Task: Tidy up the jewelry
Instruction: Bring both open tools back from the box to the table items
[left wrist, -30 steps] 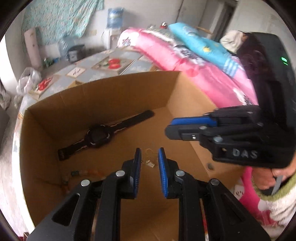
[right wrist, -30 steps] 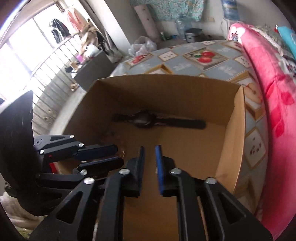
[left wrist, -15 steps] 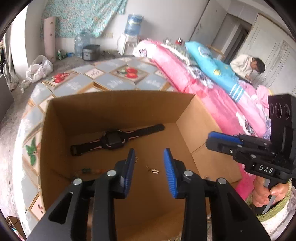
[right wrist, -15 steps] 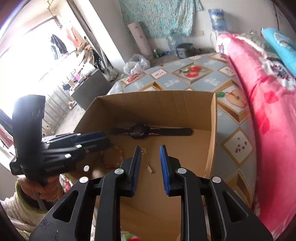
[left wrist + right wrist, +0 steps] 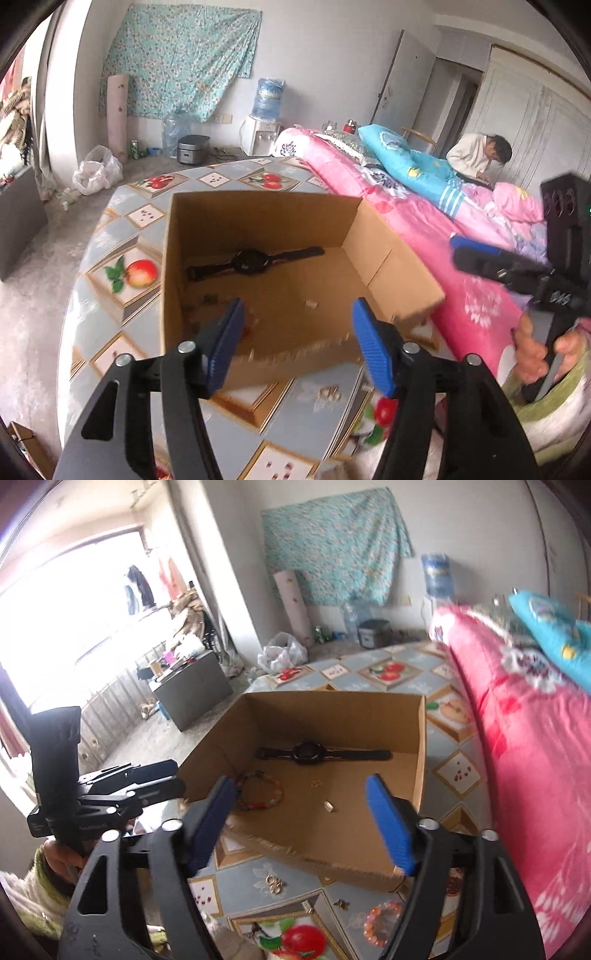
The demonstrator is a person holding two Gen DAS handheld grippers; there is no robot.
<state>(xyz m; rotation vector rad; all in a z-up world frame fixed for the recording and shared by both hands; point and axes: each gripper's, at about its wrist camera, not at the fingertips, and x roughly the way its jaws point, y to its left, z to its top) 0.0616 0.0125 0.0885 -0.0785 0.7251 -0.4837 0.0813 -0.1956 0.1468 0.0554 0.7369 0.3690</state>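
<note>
An open cardboard box sits on a fruit-patterned table. Inside lie a black watch, a beaded bracelet, a small gold earring and a silver clip. In front of the box on the cloth lie gold rings, a small gold piece and an orange bead bracelet. My left gripper hangs before the box's near wall, jaws opening, nothing between them. My right gripper is likewise opening and empty.
A pink quilt and blue pillow lie to the right of the table. A person sits at the far right. A grey cabinet, plastic bag and water dispenser stand on the floor beyond.
Both grippers pulled back and up out of the box and their jaws spread wide. The box now looks smaller and farther, with jewelry on the cloth in front coming into view.
</note>
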